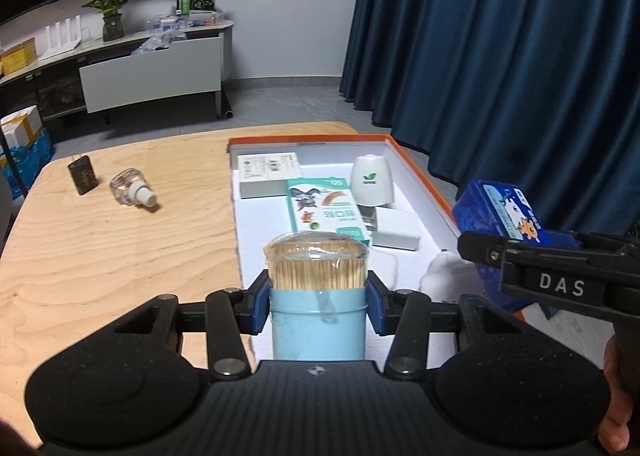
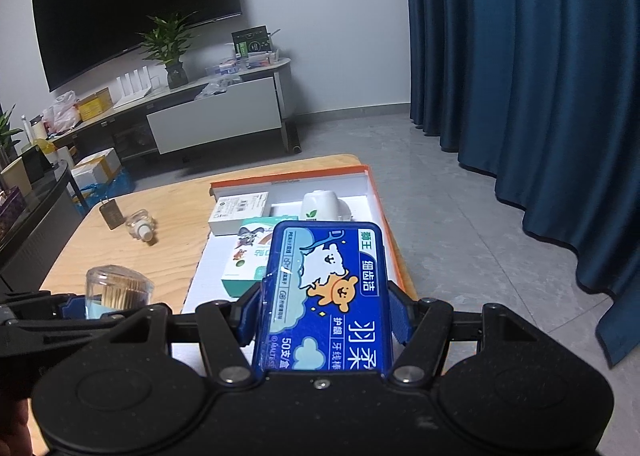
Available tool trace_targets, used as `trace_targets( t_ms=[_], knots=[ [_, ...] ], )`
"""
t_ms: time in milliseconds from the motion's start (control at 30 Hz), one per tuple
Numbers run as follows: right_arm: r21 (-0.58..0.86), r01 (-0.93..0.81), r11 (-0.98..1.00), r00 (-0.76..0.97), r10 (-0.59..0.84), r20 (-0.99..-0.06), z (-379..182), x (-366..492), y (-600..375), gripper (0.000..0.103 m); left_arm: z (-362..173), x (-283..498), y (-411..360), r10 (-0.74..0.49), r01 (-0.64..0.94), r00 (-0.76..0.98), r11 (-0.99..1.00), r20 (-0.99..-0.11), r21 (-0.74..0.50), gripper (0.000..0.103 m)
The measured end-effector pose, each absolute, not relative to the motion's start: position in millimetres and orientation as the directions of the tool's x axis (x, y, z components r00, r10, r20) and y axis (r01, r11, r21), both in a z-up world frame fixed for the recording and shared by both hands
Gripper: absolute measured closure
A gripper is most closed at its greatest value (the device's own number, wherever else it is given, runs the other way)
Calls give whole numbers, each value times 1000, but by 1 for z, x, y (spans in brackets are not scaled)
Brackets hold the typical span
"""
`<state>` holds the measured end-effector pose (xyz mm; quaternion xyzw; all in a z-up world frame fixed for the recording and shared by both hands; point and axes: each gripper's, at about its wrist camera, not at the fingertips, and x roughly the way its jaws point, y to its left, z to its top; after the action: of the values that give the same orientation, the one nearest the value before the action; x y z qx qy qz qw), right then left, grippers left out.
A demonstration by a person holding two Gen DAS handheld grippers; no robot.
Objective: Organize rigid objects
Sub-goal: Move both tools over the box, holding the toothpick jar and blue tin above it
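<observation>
Blue toothpick jar [image 1: 318, 296] gripped in left claw [image 1: 318, 302], floss box [image 2: 326, 296] in right claw [image 2: 326, 316]

Left tongs [image 1: 318, 298]: matte black ribbed housing, two round domed discs, angular black linkage arms with silver screws, blue pads [image 1: 259, 306] on fingers, small diamond emblem at centre. Right tongs [image 2: 326, 314]: same black build, silver pivot screws, blue pads [image 2: 401, 318]; seen from left wrist, white "DAS" lettering on side. Bare skin of hand [image 1: 618, 408] at right edge.
</observation>
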<state>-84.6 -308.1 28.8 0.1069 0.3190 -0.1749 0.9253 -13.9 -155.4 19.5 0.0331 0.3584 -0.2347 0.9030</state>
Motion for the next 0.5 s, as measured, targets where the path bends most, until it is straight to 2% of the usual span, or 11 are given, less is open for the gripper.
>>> trace_targets(
  t_ms=[500],
  knots=[
    [84,391,916,733,-255,-631,29,-80,-315,29,14,-14,-174,-415,490,609,867,-675,-92,55]
  ],
)
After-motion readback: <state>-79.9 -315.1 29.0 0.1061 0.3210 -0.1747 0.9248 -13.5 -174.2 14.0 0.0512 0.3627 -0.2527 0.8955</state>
